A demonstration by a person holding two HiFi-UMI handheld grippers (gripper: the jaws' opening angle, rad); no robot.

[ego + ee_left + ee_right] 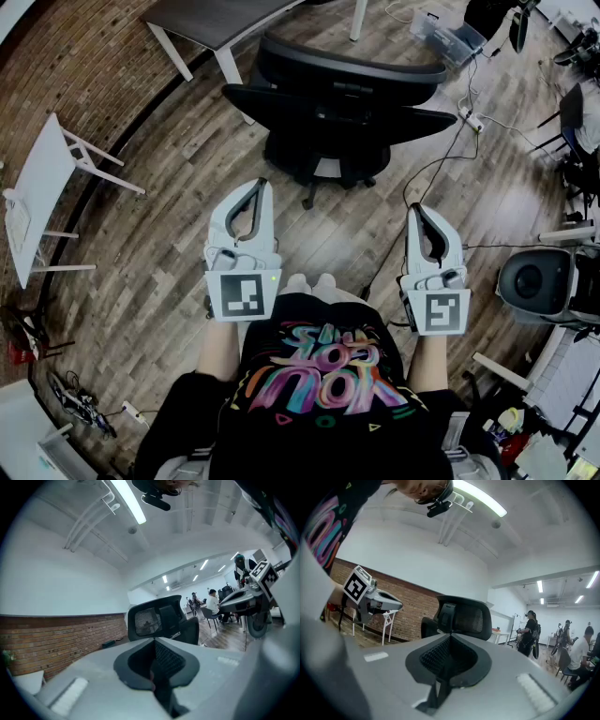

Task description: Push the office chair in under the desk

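A black office chair (342,112) stands on the wood floor, its back toward me, in front of a grey desk (211,19) with white legs at the top of the head view. My left gripper (260,184) and right gripper (413,208) are both held up short of the chair, apart from it, jaws shut and empty. In the left gripper view the chair's headrest (154,618) shows just past the shut jaws. It also rises beyond the jaws as the chair back (466,616) in the right gripper view.
A white folding table (37,202) stands at the left by the brick wall. Cables and a power strip (472,120) lie on the floor right of the chair. A round grey device (534,281) sits at the right. People (530,632) stand farther off in the room.
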